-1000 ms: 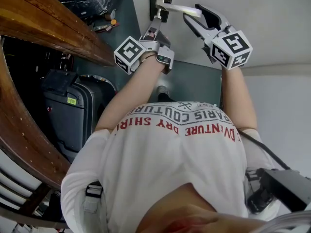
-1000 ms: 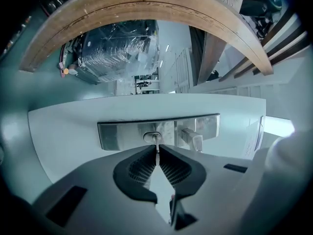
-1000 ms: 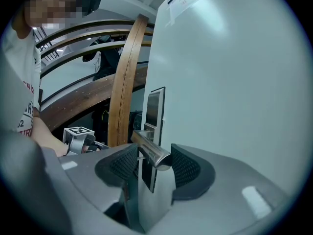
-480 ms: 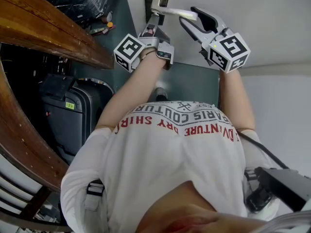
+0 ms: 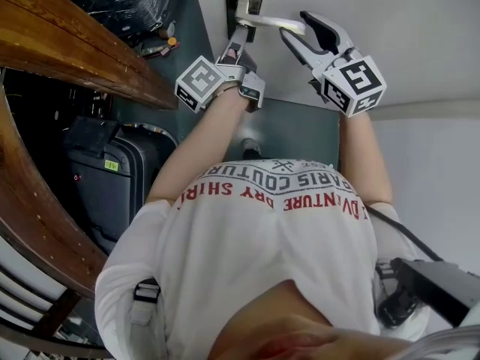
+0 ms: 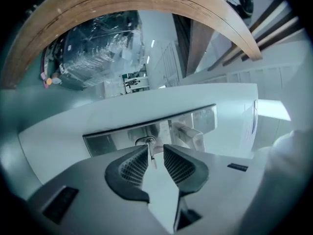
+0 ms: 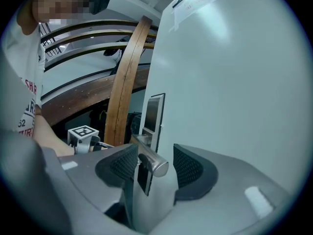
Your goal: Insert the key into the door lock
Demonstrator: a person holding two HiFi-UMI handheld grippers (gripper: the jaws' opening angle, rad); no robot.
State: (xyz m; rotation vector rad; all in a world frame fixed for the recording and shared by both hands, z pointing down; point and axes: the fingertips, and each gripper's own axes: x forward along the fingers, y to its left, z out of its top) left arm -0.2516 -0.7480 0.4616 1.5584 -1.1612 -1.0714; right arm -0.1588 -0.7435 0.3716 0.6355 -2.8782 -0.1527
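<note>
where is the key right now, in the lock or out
At the keyhole: the key tip meets the lock between the left claw's parted pads. How deep it sits, cannot tell.

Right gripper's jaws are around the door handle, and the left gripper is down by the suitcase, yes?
Not quite. The left gripper is not by the suitcase. It is up at the lock plate with the key between its jaws, as the head and left gripper views show. The right gripper does have its jaws around the handle.
</note>
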